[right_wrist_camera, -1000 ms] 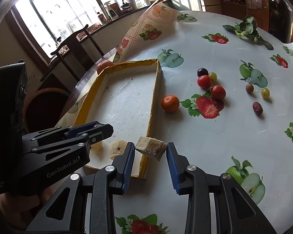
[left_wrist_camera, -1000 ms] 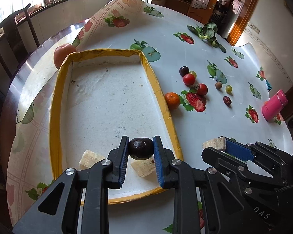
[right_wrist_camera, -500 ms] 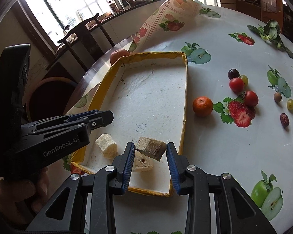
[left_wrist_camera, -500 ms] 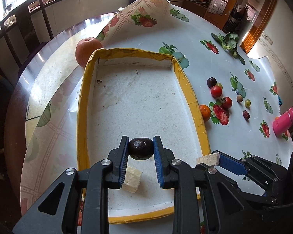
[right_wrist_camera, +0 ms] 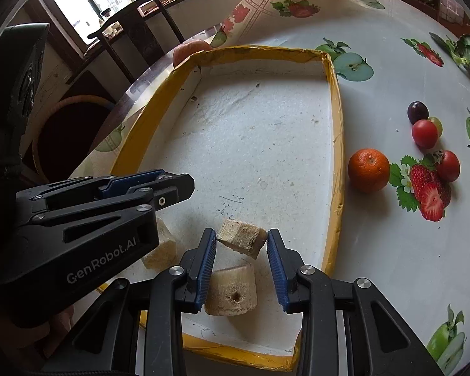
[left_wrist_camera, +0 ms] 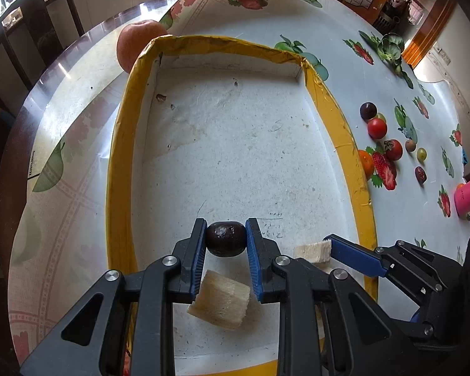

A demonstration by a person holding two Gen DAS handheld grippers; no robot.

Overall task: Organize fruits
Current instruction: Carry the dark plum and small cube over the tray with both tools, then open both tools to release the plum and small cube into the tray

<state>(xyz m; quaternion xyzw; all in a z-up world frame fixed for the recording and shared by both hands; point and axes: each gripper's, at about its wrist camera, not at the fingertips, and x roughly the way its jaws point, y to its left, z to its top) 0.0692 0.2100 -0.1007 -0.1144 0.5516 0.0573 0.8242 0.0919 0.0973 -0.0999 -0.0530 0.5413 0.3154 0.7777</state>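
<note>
My left gripper [left_wrist_camera: 225,239] is shut on a dark round plum [left_wrist_camera: 226,238] and holds it above the near part of the yellow-rimmed white tray [left_wrist_camera: 122,144]. My right gripper [right_wrist_camera: 242,246] is shut on a pale banana chunk [right_wrist_camera: 241,242], also above the tray's near part [right_wrist_camera: 336,144]. Two more banana chunks lie on the tray floor: one below the right gripper [right_wrist_camera: 231,290], one partly hidden behind the left gripper's body [right_wrist_camera: 159,249]. One chunk shows under the left fingers [left_wrist_camera: 220,301].
Loose fruit lies on the tablecloth right of the tray: an orange [right_wrist_camera: 368,165], red tomatoes [right_wrist_camera: 425,133], a dark plum [right_wrist_camera: 417,111], a green grape [left_wrist_camera: 421,154]. An apple [left_wrist_camera: 136,42] sits behind the tray's far corner. A pink cup [left_wrist_camera: 463,196] stands far right.
Both grippers have moved forward and left over the tray, each still holding its piece. They now sit lower and closer to the tray floor.
</note>
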